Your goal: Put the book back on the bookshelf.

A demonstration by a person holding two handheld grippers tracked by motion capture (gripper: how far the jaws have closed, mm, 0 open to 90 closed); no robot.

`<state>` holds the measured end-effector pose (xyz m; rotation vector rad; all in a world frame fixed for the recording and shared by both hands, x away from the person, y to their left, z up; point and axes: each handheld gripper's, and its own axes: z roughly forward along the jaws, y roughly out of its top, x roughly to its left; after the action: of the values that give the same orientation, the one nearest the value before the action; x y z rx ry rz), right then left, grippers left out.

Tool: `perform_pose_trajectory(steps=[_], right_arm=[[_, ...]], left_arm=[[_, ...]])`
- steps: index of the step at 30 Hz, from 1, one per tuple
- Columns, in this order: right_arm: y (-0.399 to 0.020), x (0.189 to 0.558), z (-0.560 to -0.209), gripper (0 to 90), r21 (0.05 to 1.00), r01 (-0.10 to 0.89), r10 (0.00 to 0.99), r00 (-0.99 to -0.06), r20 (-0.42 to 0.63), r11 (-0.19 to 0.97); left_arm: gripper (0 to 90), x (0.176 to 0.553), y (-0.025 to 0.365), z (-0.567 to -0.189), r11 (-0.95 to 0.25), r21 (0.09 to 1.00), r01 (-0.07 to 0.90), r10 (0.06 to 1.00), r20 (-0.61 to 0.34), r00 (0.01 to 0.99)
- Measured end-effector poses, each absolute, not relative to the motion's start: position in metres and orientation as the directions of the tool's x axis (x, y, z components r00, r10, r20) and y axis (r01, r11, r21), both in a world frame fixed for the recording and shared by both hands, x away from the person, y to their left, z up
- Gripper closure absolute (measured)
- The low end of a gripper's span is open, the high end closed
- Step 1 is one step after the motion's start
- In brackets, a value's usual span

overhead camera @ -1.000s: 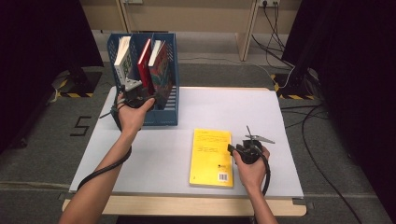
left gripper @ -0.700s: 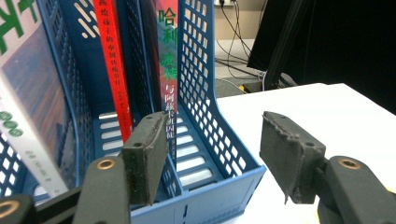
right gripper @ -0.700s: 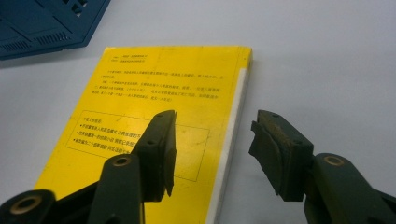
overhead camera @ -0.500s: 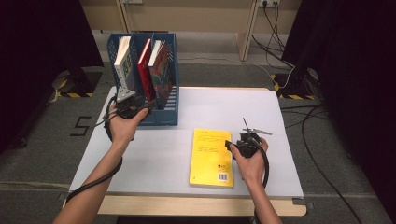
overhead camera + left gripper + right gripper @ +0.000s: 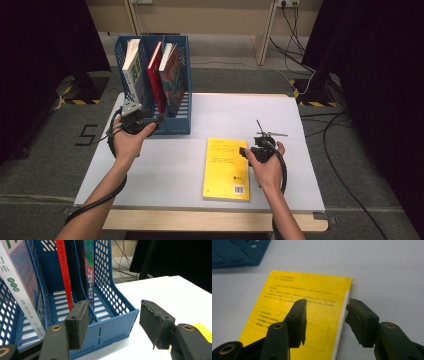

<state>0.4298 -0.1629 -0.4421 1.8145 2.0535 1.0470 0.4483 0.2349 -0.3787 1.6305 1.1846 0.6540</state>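
My right tool (image 5: 250, 151) has just lifted a little off the yellow book (image 5: 226, 169), jaws opening wide then easing back, gripping nothing; the book lies flat near the bench's (image 5: 165, 170) front edge. My left tool (image 5: 134, 121), open and empty, has drawn toward the blue file rack (image 5: 176, 127) at the back-left corner, so pickup remains ahead.

I see the rack (image 5: 176, 125) at the table's (image 5: 300, 150) far left holding three books (image 5: 152, 75); a fourth book (image 5: 227, 170) lies near centre.

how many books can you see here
4: a white book, a red book and a colourful book stand in the blue file rack; a yellow book lies flat on the table.
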Motion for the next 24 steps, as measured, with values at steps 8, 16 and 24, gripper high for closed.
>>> perform_pose_trajectory(steps=[8,16,24], right_arm=[[-0.164,0.438,-0.443,50.6,0.625,0.780,0.937,-0.244,0.251,0.036],[-0.162,0.453,-0.436,47.4,0.613,0.790,0.938,-0.222,0.264,0.015],[-0.160,0.469,-0.441,45.2,0.582,0.813,0.936,-0.219,0.276,0.019]], left_arm=[[40.0,0.436,0.229,-0.393,-0.089,0.904,0.417,0.902,-0.104,0.418],[39.9,0.423,0.219,-0.410,-0.122,0.886,0.447,0.879,-0.113,0.464],[40.3,0.415,0.213,-0.424,-0.153,0.864,0.480,0.857,-0.126,0.500]])
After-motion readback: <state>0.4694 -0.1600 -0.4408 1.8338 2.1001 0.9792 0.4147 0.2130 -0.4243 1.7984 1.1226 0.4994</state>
